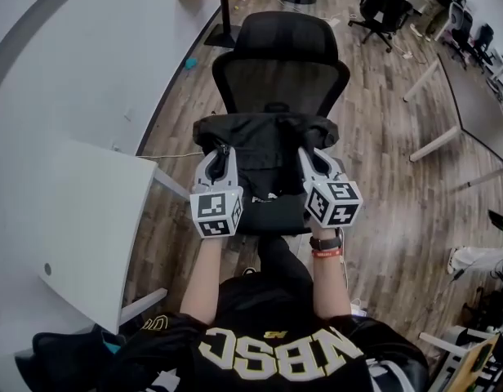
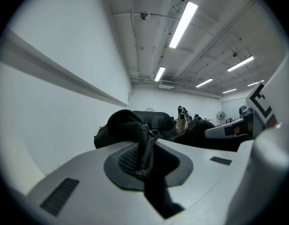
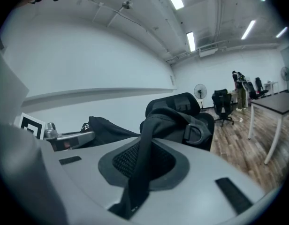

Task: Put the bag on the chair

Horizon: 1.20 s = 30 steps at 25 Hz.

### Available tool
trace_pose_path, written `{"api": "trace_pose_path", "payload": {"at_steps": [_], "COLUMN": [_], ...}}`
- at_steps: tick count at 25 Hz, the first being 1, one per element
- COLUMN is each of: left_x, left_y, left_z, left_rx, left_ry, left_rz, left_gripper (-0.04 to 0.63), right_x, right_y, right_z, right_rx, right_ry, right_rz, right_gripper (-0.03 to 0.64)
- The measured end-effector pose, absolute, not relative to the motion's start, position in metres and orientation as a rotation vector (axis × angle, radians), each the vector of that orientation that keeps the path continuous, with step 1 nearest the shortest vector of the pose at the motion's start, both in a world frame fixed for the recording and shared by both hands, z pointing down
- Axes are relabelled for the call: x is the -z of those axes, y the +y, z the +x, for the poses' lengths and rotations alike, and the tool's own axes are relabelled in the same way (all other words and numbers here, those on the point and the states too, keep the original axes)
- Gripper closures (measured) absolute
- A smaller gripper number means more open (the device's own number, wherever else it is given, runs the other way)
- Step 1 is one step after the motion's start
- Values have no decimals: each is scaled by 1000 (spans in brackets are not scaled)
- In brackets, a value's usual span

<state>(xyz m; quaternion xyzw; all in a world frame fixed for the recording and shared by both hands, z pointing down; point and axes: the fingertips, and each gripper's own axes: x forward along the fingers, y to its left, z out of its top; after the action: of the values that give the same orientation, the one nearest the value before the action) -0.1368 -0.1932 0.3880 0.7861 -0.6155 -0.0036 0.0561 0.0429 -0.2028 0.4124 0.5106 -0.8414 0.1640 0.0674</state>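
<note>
The black bag (image 1: 264, 141) hangs over the seat of the black office chair (image 1: 284, 51), just in front of its mesh backrest; I cannot tell whether it touches the seat. The left tongs (image 1: 222, 149) pinch its left strap (image 2: 147, 146), and the right tongs (image 1: 309, 152) pinch its right strap (image 3: 143, 165). A white tabletop (image 1: 72, 211) stands to the left on the wood floor (image 1: 390, 145).

white letters "NBSC", on the person's black shirt (image 1: 278, 356)
</note>
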Motion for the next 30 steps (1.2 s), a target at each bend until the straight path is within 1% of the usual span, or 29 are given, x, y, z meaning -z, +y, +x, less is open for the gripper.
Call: {"api": "trace_pose_path", "payload": {"at_steps": [7, 13, 30], "left_x": [-398, -428, -539], "left_y": [-258, -291, -321], "left_z": [-135, -132, -108], "left_rx": [-7, -68, -257], "left_ry": [-1860, -1823, -1713], "left_rz": [2350, 2309, 2188], "left_gripper": [553, 554, 554], "right_x": [-430, -463, -578], "right_y": [-269, -300, -313], "right_z": [44, 48, 70], "right_rx": [-540, -620, -812], "right_ry": [-2515, -2461, -2278], "right_rz": [1517, 1496, 1387], "right_gripper": [571, 571, 574]}}
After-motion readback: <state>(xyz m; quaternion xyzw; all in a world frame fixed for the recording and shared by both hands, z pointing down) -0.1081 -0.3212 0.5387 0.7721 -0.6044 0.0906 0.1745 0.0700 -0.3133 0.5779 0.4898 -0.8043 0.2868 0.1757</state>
